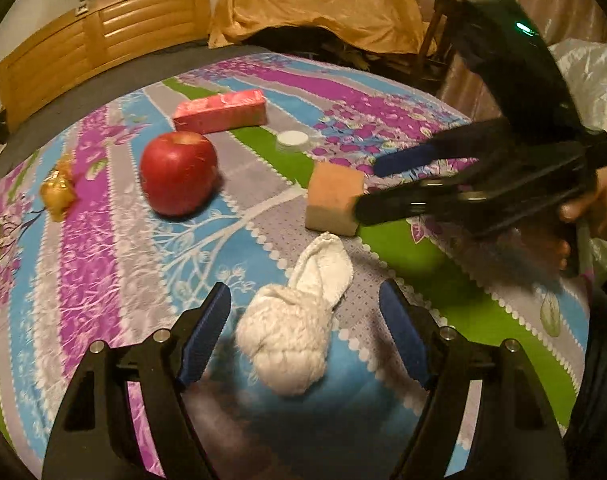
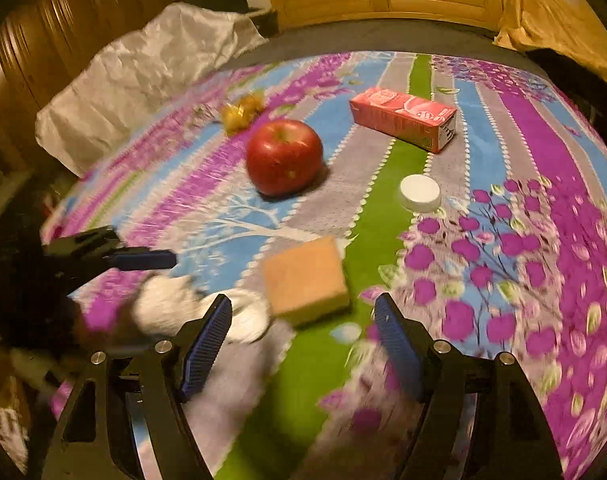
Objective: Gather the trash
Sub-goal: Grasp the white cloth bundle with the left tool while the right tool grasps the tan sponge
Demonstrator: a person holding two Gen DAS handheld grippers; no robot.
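While both claws hang released over the patterned tablecloth [image 1: 103, 240], nothing is gripped yet. The left gripper [image 1: 303, 334] straddles the white balled sock [image 1: 287, 340], pads clear of it; the right gripper [image 2: 303, 340] sits just short of the orange sponge [image 2: 305, 280], which lies right of the sock. Both tools crowd that sock, so they could collide, or the soft ball could roll away. Behind it, the red apple [image 1: 178, 172] is probably not trash. Only the right wrist view shows the crumpled white bag [image 2: 143, 80].
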